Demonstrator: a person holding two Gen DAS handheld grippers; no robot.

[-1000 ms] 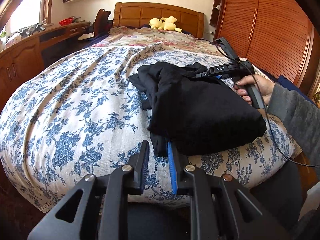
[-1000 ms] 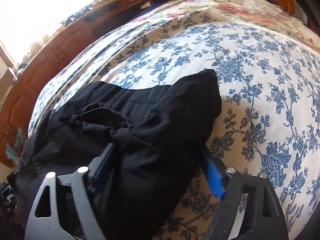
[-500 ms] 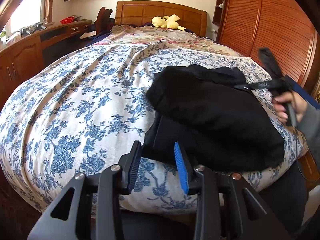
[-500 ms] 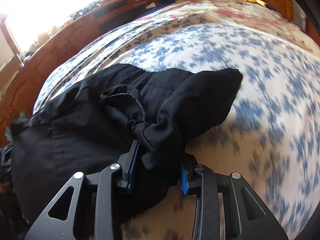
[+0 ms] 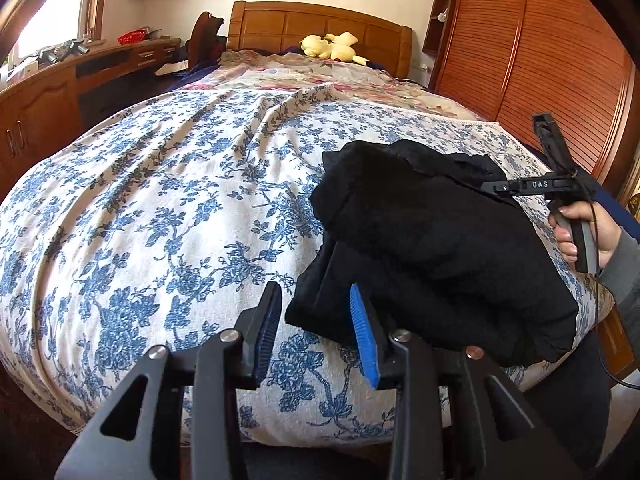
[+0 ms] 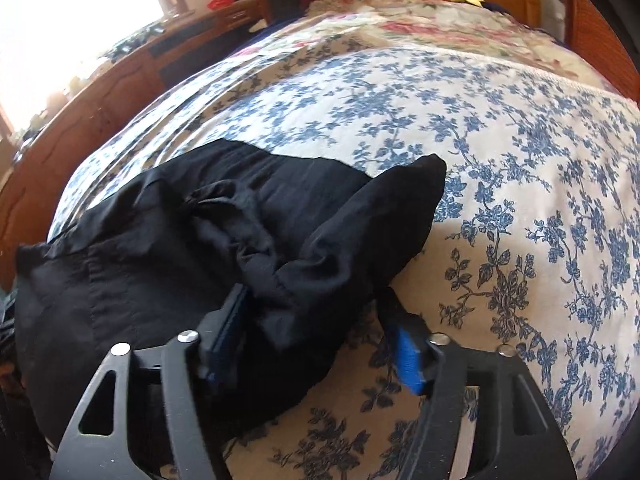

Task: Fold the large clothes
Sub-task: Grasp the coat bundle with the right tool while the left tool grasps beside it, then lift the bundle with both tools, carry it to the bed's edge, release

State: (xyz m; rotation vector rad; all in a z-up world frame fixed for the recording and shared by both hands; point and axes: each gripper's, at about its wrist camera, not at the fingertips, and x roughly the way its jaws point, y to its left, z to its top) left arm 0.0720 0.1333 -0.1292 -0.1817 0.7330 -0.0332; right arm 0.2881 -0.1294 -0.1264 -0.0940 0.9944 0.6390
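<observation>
A black garment (image 5: 432, 240) lies bunched in thick layers on the near right part of the blue-flowered bedspread (image 5: 160, 200). My left gripper (image 5: 315, 290) is open at the bed's near edge. The garment's near corner sits between its blue pads, and the left pad stands clear of the cloth. In the right wrist view the garment (image 6: 160, 260) fills the lower left. My right gripper (image 6: 314, 296) straddles a raised fold of it. Its jaws are opening, and the right pad (image 6: 406, 356) is off the cloth. A hand (image 5: 580, 232) holds that gripper.
A wooden headboard (image 5: 320, 24) and a yellow plush toy (image 5: 332, 46) are at the far end of the bed. A long wooden desk (image 5: 40, 100) runs along the left. A slatted wardrobe (image 5: 560, 60) stands close on the right. The bedspread's left half (image 6: 520, 160) lies flat.
My left gripper's jaws widened and released the garment's corner. My right gripper closed on a fold, dragged it toward the near right, then spread its jaws again. The garment is more compact.
</observation>
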